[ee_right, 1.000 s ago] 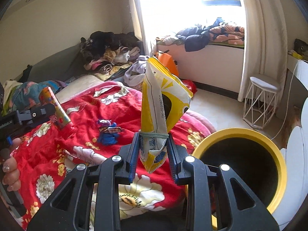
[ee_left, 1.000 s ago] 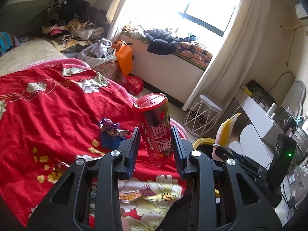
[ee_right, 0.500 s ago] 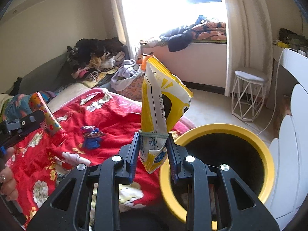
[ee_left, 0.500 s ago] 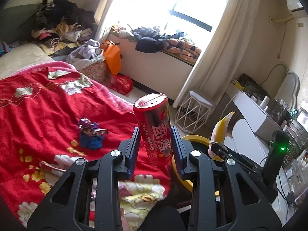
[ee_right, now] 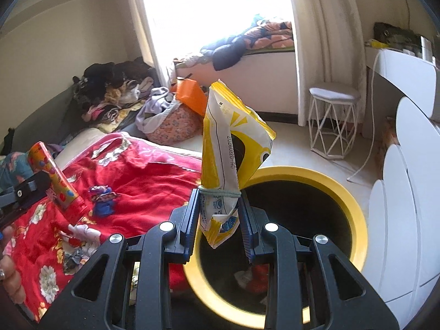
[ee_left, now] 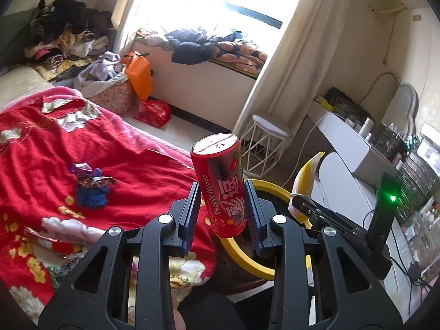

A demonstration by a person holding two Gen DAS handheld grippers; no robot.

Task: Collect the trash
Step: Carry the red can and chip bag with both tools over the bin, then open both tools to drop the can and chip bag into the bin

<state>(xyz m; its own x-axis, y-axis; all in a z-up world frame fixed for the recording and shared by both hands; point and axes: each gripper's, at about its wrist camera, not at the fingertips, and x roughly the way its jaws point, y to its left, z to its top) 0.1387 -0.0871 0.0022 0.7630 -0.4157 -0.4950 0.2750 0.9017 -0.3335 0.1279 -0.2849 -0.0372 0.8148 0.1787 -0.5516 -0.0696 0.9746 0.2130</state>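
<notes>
My left gripper is shut on a tall red snack can, held upright over the bed's edge beside the yellow-rimmed bin. My right gripper is shut on a yellow and white snack bag tied with a green band, held above the bin, which has scraps at its bottom. From the right wrist view the can shows at far left. A blue and purple wrapper and a red wrapper lie on the red blanket.
A white wire stool stands by the curtain. A white desk and white scalloped furniture flank the bin on the right. Clothes pile up behind the bed, with an orange bag and a red bag on the floor.
Both grippers have swung to the right, away from the bed and toward the bin. The bin's opening now fills more of the right wrist view, beneath the yellow bag.
</notes>
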